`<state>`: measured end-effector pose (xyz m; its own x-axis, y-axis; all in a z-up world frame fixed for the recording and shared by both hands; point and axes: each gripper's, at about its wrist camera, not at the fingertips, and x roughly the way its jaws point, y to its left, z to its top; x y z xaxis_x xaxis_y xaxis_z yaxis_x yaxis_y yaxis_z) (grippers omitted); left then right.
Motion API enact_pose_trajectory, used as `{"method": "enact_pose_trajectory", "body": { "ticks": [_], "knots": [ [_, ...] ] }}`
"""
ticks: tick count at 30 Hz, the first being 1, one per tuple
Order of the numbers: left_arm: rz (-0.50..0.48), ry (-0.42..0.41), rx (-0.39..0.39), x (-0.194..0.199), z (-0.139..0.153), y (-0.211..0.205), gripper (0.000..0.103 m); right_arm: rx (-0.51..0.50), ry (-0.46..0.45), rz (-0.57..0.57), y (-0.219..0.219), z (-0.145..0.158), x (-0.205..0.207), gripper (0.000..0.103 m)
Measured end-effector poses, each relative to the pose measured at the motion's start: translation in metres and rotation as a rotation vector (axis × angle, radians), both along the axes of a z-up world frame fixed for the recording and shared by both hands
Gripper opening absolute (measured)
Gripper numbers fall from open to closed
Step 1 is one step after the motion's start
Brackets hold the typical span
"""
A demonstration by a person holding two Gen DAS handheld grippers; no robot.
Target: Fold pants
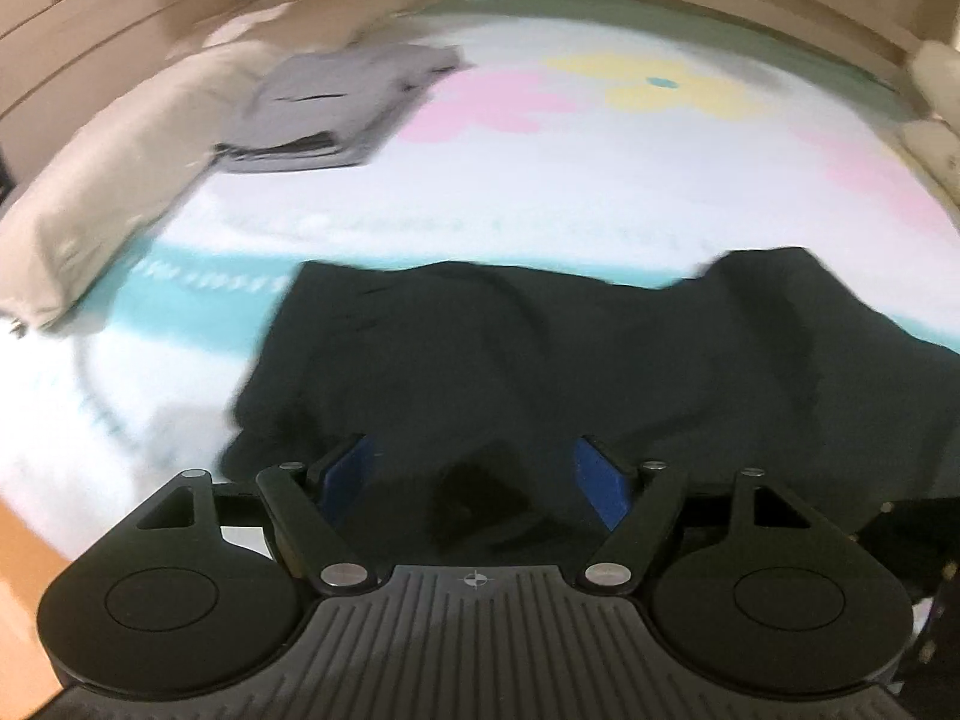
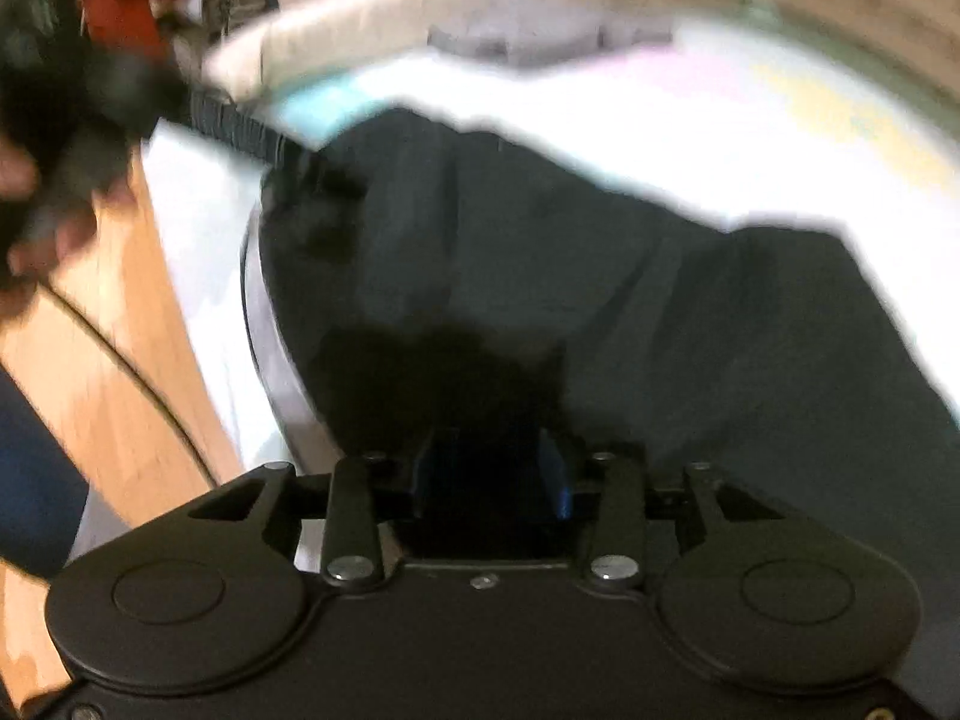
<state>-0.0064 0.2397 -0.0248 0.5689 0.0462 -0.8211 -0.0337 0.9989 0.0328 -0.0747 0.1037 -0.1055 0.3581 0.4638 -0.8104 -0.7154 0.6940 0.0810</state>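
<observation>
The dark pants [image 1: 540, 360] lay crumpled on the flowered sheet [image 1: 600, 180] of the bed, spread across the near part of it, and everything else sat in relation to them. The left gripper [image 1: 480, 468] hung just over the near edge of the pants, its blue pads [image 1: 600, 480] standing wide apart with dark cloth lying loose between them; neither pad pressed on the fabric, so it was open and held nothing. Beyond the pants, towards the far left, a grey folded garment [image 1: 336, 102] rested on the sheet, well apart from them, and a cream pillow [image 1: 102, 192] lay beside it along the left edge. From the right wrist camera the pants [image 2: 600, 300] filled most of the view, though the picture was smeared. The right gripper [image 2: 492, 480] was low over the pants with its fingers about half apart; the space between them was dark, and I could not tell whether they had cloth pinched or not. To the left of the pants, off the bed, wooden floor [image 2: 120, 390] showed, and the person's hand [image 2: 42, 222] held the other black gripper body above the pants' left corner.
</observation>
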Motion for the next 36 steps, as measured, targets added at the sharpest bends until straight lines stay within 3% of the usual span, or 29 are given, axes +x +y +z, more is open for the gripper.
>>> {"method": "enact_pose_trajectory", "body": {
  "ticks": [2, 4, 6, 7, 9, 13, 16, 18, 22, 24, 26, 30, 33, 36],
  "knots": [
    [-0.045, 0.002, 0.001, 0.005, -0.004, -0.017, 0.073, -0.002, -0.010, 0.051, -0.003, 0.001, -0.007, 0.060],
    [-0.083, 0.004, 0.004, 0.008, -0.009, -0.033, 0.073, -0.008, 0.037, 0.091, -0.006, 0.006, -0.009, 0.068],
    [-0.117, 0.003, 0.014, 0.010, -0.014, -0.049, 0.073, 0.050, 0.054, 0.025, -0.024, 0.014, -0.011, 0.097],
    [-0.134, 0.004, 0.026, 0.011, -0.017, -0.058, 0.073, 0.082, 0.038, -0.024, -0.034, 0.017, -0.013, 0.103],
    [-0.170, 0.007, 0.051, 0.012, -0.025, -0.071, 0.073, 0.131, -0.022, -0.126, -0.057, 0.024, -0.010, 0.103],
    [-0.221, 0.061, 0.081, 0.014, -0.042, -0.093, 0.073, 0.074, -0.092, -0.298, -0.095, 0.022, 0.005, 0.103],
    [-0.220, 0.105, 0.113, 0.014, -0.054, -0.095, 0.076, 0.027, -0.064, -0.427, -0.120, 0.014, 0.020, 0.103],
    [-0.200, 0.109, 0.126, 0.013, -0.055, -0.090, 0.086, -0.028, -0.039, -0.516, -0.140, 0.009, 0.024, 0.103],
    [-0.118, 0.160, 0.075, 0.020, -0.054, -0.079, 0.087, -0.109, 0.037, -0.730, -0.189, -0.003, 0.030, 0.103],
    [-0.106, 0.121, 0.109, 0.018, -0.044, -0.084, 0.082, -0.109, 0.049, -0.851, -0.223, -0.005, 0.030, 0.103],
    [-0.137, 0.024, 0.155, 0.008, -0.026, -0.097, 0.082, -0.098, 0.035, -0.936, -0.251, -0.001, 0.025, 0.103],
    [-0.243, -0.170, 0.158, -0.009, 0.010, -0.136, 0.082, 0.064, 0.010, -1.118, -0.306, 0.021, -0.003, 0.103],
    [-0.363, -0.197, 0.097, -0.016, 0.018, -0.176, 0.082, 0.185, -0.018, -1.280, -0.342, 0.033, -0.028, 0.103],
    [-0.470, -0.184, 0.055, -0.021, 0.014, -0.215, 0.082, 0.242, -0.055, -1.420, -0.370, 0.040, -0.049, 0.103]
  ]
}}
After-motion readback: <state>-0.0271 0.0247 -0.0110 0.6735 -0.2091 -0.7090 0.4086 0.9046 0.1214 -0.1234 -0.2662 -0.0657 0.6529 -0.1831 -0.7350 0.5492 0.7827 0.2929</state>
